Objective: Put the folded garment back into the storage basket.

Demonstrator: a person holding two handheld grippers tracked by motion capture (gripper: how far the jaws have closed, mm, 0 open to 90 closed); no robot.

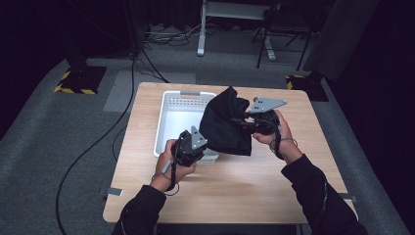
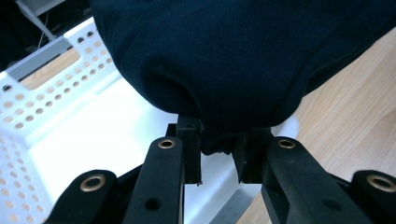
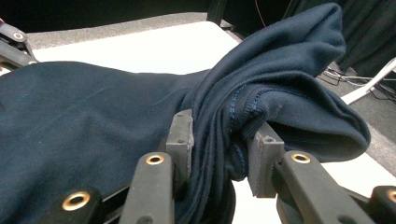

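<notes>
Left gripper (image 1: 192, 145): fingers (image 2: 189, 140) closed on small pinch of dark garment (image 1: 226, 122) at lower edge, over white basket (image 1: 169, 113) near corner. Garment off desk (image 1: 254, 181), slung between grippers, partly over basket. Right gripper (image 1: 255, 121): fingers (image 3: 181, 135) clamp thick bunched stitched hem. Judgement: soft, limp, light knit; hem gives surest hold, thin pinch may slip.

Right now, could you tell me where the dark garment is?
In the high view the dark garment hangs above the table's middle, held between the left gripper and right gripper, over the white basket's right edge.
</notes>
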